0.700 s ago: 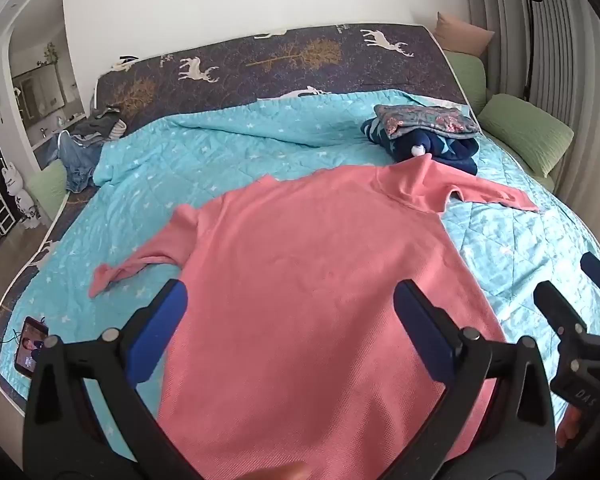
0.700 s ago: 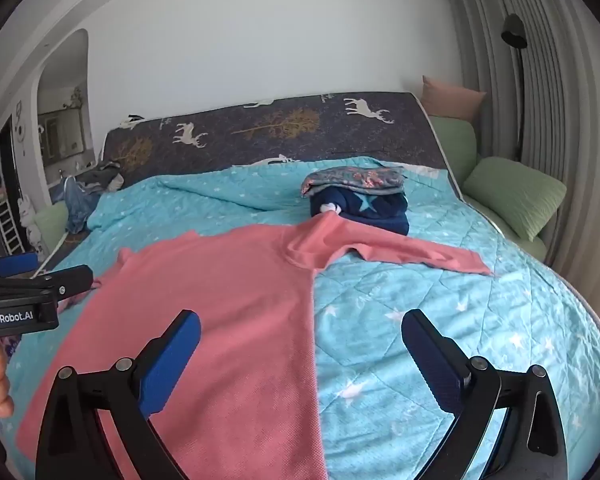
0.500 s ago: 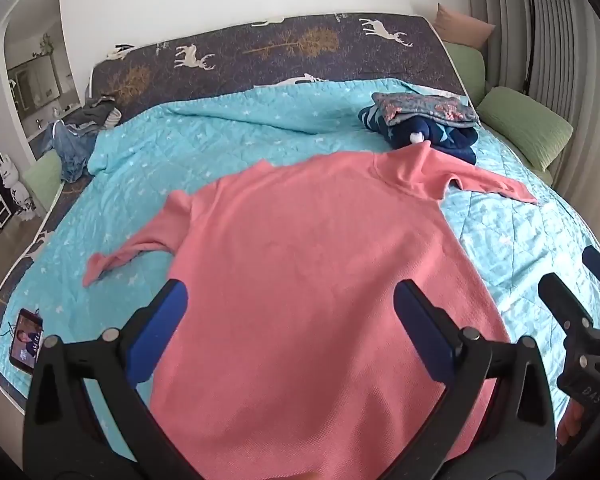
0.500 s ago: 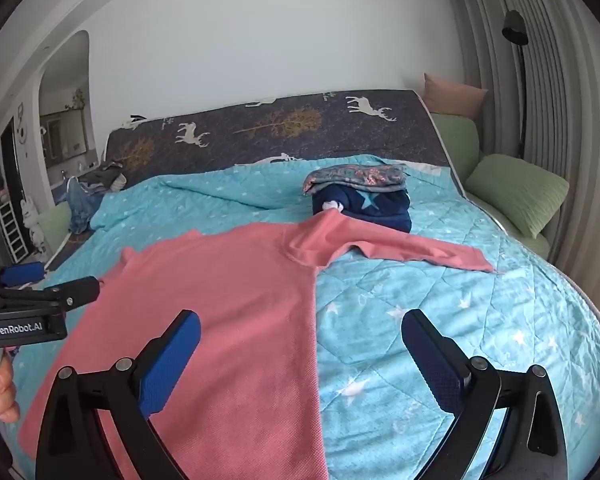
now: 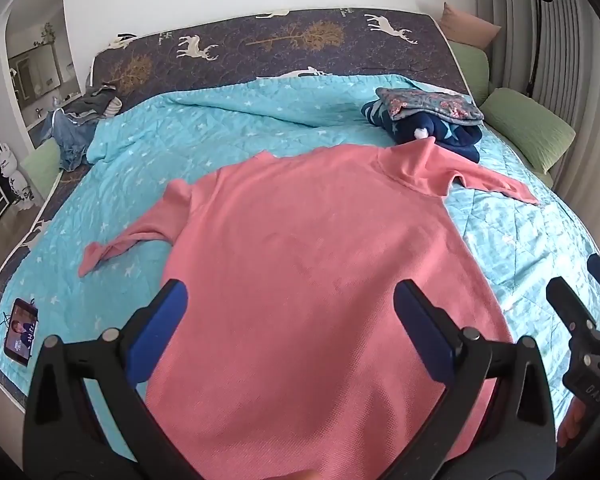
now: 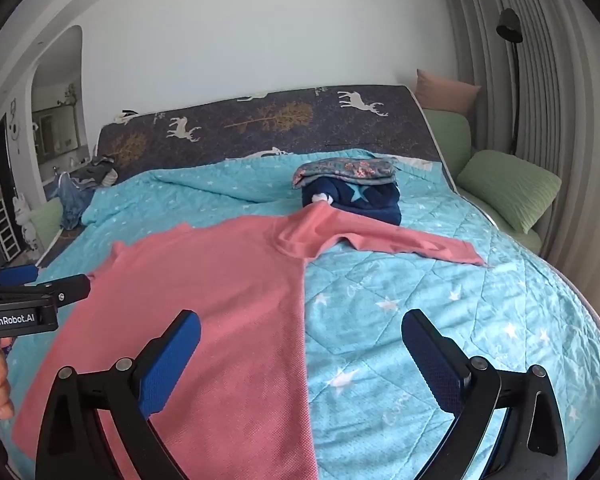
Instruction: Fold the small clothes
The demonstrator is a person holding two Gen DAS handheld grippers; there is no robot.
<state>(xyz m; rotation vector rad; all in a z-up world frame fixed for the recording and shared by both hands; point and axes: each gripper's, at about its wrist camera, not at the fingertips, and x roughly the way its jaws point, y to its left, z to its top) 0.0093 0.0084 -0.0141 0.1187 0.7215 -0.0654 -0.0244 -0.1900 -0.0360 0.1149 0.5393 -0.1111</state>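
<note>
A pink long-sleeved turtleneck sweater (image 5: 312, 264) lies spread flat on the turquoise star quilt (image 5: 228, 136), collar toward the headboard, both sleeves stretched out sideways. It also shows in the right wrist view (image 6: 204, 288). My left gripper (image 5: 290, 320) is open and empty, hovering above the sweater's lower body. My right gripper (image 6: 300, 348) is open and empty above the sweater's right hem edge and the quilt (image 6: 440, 280). Each gripper is visible at the edge of the other's view.
A stack of folded clothes (image 5: 428, 116) sits near the collar at the back right, also in the right wrist view (image 6: 352, 188). Unfolded clothes (image 5: 80, 120) lie at the back left. A phone (image 5: 20, 330) lies at the quilt's left edge. Green pillows (image 5: 528, 128) line the right side.
The left gripper has risen and tilted slightly, so the sweater sits lower and more fully in view. The right gripper has barely moved. Both stay open.
</note>
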